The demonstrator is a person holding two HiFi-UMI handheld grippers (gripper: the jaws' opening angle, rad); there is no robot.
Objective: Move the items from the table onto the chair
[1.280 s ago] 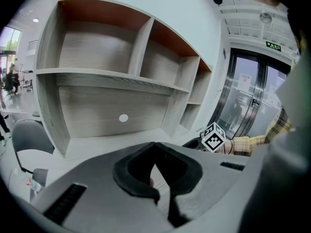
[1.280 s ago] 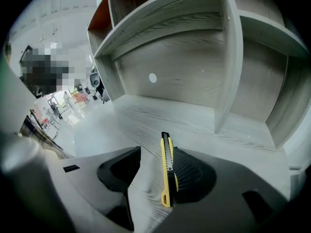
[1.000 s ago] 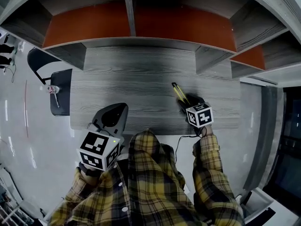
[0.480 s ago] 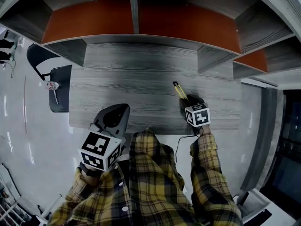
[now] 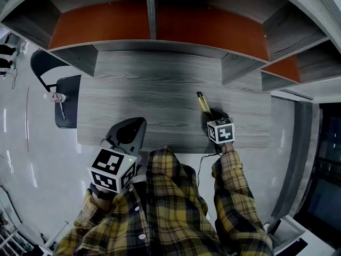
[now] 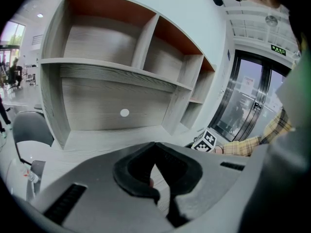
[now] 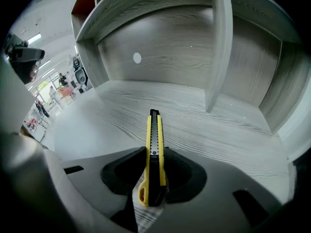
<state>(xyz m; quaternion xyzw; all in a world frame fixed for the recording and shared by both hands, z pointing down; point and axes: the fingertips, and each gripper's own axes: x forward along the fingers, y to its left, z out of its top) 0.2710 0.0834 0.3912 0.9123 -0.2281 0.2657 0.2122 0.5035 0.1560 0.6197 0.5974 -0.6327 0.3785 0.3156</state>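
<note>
A yellow and black utility knife (image 5: 202,103) lies on the grey wooden table (image 5: 154,84), right of the middle. My right gripper (image 5: 212,114) is at the knife's near end. In the right gripper view the knife (image 7: 153,135) runs straight between the jaws; they are closing on it and the black pads touch both its sides. My left gripper (image 5: 126,134) hangs over the table's front edge on the left. In the left gripper view its jaws (image 6: 155,147) are shut with nothing between them. The black chair (image 5: 66,108) stands beyond the table's left end.
A small bottle-like item (image 5: 56,97) and a thin stick-like thing lie on the chair seat. A shelf unit with orange back panels (image 5: 154,25) rises along the table's far side. Glass doors (image 6: 248,101) are off to the right.
My right gripper has edged a little to the left over the knife's near end. The knife and my left gripper have stayed where they were.
</note>
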